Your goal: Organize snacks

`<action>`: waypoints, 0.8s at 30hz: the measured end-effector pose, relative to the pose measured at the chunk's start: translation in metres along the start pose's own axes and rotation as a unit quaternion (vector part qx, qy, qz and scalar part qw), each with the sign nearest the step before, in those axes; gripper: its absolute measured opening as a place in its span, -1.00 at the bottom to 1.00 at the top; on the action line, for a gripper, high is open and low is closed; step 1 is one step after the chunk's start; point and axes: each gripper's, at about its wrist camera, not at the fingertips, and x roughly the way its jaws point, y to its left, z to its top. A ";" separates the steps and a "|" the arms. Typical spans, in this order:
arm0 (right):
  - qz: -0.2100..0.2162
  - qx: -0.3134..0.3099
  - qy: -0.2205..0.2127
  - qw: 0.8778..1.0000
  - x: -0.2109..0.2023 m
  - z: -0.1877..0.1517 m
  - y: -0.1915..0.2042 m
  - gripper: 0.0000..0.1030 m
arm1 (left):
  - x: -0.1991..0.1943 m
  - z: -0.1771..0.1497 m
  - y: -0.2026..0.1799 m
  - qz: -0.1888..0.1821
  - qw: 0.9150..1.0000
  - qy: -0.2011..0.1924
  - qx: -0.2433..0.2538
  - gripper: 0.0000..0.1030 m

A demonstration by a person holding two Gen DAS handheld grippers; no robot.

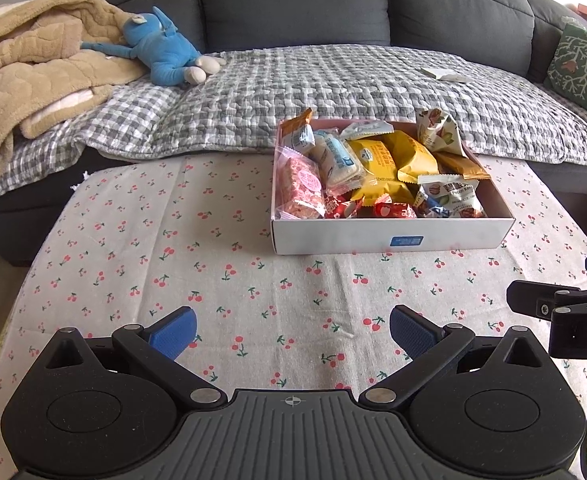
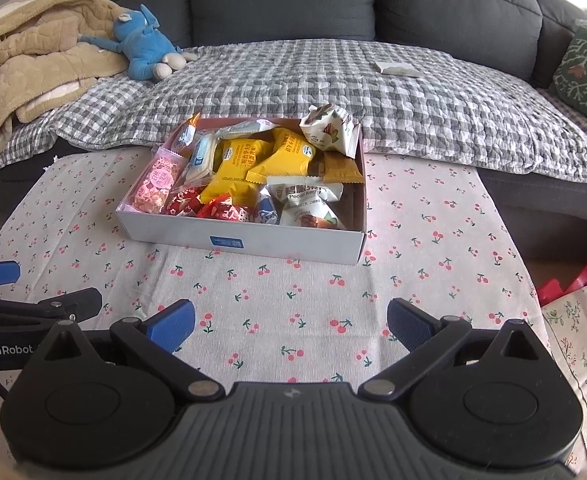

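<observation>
Claw left [image 1: 292,332] and claw right [image 2: 290,325] both gape apart, holding nothing, over the counter [image 1: 133,248]; approach the snack box [image 1: 389,240] slowly and pinch 1 packet only.

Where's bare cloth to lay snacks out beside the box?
Bare tablecloth left of the box, and the strip between the box front and both open claws. A narrower patch lies right of it. The box itself is packed.

Lower snack packets [image 2: 229,212] buried (labels unreadable)
</observation>
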 end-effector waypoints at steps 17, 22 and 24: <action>0.002 -0.003 0.004 1.000 0.001 0.001 0.001 0.99 | 0.002 -0.001 -0.001 -0.002 1.000 0.005 0.002 1.00; 0.002 -0.004 0.005 1.000 0.001 0.001 0.001 0.99 | 0.002 -0.002 -0.001 -0.003 1.000 0.006 0.001 1.00; 0.002 -0.004 0.005 1.000 0.001 0.001 0.002 0.99 | 0.002 -0.002 -0.001 -0.003 1.000 0.006 0.002 1.00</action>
